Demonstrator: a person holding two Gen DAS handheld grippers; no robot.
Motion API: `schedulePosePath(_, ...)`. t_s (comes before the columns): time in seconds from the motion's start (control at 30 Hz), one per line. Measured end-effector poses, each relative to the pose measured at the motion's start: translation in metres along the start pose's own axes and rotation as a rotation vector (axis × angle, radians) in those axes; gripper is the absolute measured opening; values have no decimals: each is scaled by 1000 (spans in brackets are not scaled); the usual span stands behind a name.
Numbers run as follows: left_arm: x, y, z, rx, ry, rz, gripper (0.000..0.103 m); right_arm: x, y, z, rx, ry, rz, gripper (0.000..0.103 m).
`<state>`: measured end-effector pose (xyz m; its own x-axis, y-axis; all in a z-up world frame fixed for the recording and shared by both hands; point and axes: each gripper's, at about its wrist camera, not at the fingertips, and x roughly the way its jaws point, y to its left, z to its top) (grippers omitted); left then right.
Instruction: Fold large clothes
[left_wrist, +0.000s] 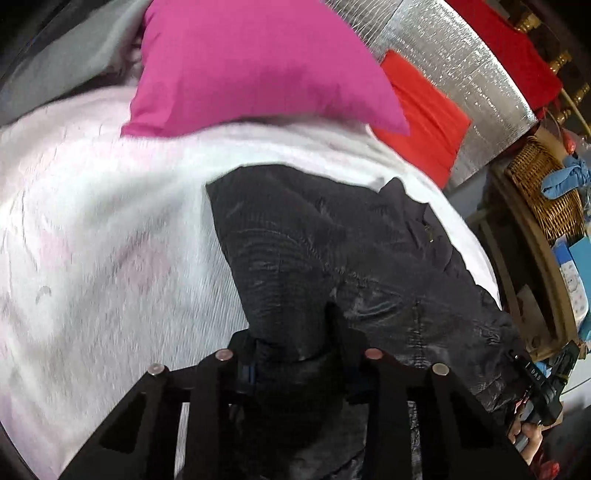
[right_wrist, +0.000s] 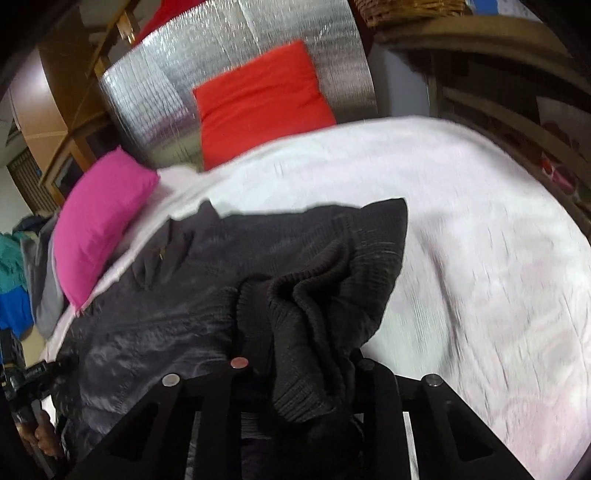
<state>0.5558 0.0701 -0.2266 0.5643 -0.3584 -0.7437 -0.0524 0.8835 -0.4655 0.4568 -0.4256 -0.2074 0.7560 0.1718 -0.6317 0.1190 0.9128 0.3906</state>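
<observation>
Lying across the white bedspread (left_wrist: 110, 229), the dark knitted sweater (left_wrist: 314, 251) spreads from the middle toward five o'clock in the left wrist view. The left gripper (left_wrist: 295, 354) is clamped on a bunched edge at six o'clock. The right gripper (right_wrist: 306, 369) pinches a ribbed fold of the same garment, which drapes over its fingers. A pink pillow (right_wrist: 99, 221) sits at nine o'clock, a red pillow (right_wrist: 258, 99) at twelve against silver foil (right_wrist: 159, 92).

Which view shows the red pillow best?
The right wrist view: the red pillow shows nearly whole against the silver panel. In the left wrist view the pink pillow overlaps one of its corners.
</observation>
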Motion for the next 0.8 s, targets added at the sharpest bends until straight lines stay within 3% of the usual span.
schedulePosePath(0.1,3,-7,8,37,-40,23,32,11,1,8,5,-34,-13,24)
schedulePosePath(0.2,16,-8,15,37,-48,47,32,30,-4,5,17,-11,-35,24)
schedulePosePath(0.3,21,-4,14,45,-38,68,33,40,-15,3,65,26,-3,27)
schedulePosePath(0.37,21,-6,14,56,-29,82,36,39,-19,6,93,59,21,37)
schedulePosePath(0.47,15,-7,11,42,-5,85,40,33,-37,9,192,142,106,65)
schedulePosePath(0.6,-1,-10,8,64,20,134,56,-1,-58,8,251,129,189,65)
schedulePosePath(0.7,-25,-7,-2,99,18,140,68,-27,-75,4,254,117,198,65)
schedulePosePath(0.8,-41,2,-17,102,37,133,71,-43,-96,-10,277,129,194,65)
